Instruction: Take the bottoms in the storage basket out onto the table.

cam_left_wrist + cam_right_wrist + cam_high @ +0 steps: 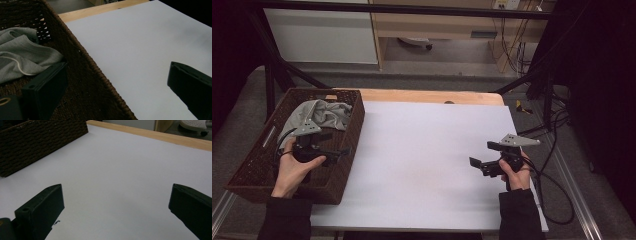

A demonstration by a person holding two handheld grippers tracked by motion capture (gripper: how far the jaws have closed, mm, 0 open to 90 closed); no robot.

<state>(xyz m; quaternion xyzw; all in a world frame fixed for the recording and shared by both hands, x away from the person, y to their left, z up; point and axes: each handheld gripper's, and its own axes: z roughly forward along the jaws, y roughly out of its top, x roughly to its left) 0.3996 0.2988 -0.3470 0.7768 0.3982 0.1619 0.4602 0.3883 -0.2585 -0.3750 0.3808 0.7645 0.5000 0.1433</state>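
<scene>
I see a table (432,96) with a pale wooden top, its wood showing as a strip along the far edge. A white sheet (427,160) covers nearly all of it, reaching the near and right edges. At the left edge a dark brown wicker basket (344,160) stands on the table, its right wall lying on the sheet's left margin.
</scene>
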